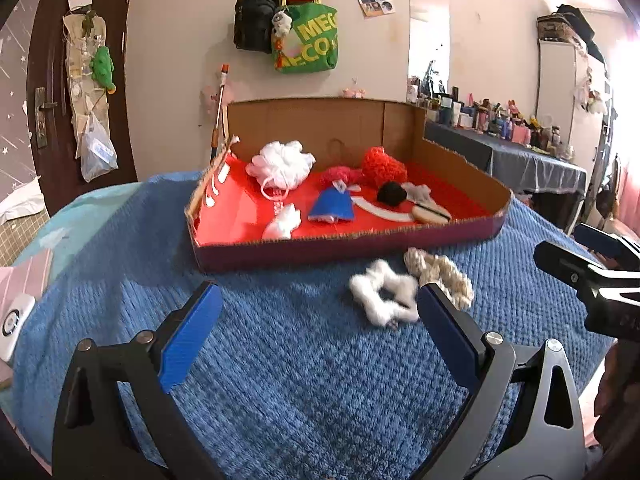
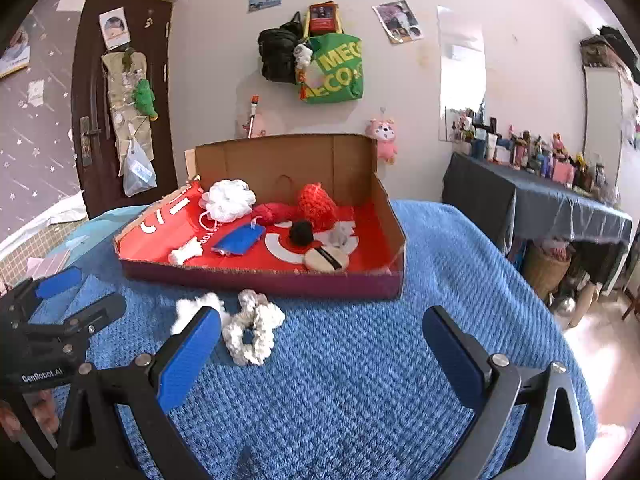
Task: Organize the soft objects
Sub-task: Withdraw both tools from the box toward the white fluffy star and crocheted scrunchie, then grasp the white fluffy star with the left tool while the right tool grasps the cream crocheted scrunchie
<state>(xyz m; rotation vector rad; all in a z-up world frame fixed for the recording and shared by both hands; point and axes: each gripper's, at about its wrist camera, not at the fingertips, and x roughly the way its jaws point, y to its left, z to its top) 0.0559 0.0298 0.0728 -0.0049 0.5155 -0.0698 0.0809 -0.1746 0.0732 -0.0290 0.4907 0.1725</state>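
Observation:
Two scrunchies lie on the blue blanket in front of a cardboard box (image 1: 320,252) (image 2: 260,278) with a red floor. The fluffy white scrunchie (image 1: 380,296) (image 2: 196,304) touches the cream knitted scrunchie (image 1: 440,272) (image 2: 252,328). My left gripper (image 1: 320,320) (image 2: 86,292) is open, its right finger just beside the white scrunchie. My right gripper (image 2: 320,344) (image 1: 576,244) is open too, and its left finger hides part of the white scrunchie. Neither holds anything. Inside the box lie a white bath pouf (image 1: 280,164), a red pouf (image 1: 384,166), a blue cloth (image 1: 332,204) and a black pompom (image 1: 392,193).
The box also holds a round powder puff (image 2: 326,258) and a small white piece (image 2: 186,251). Bags (image 1: 304,36) hang on the wall behind. A dark table (image 2: 560,204) crowded with bottles stands to the right, a door (image 2: 116,100) to the left. Blue blanket (image 2: 360,380) spreads beneath both grippers.

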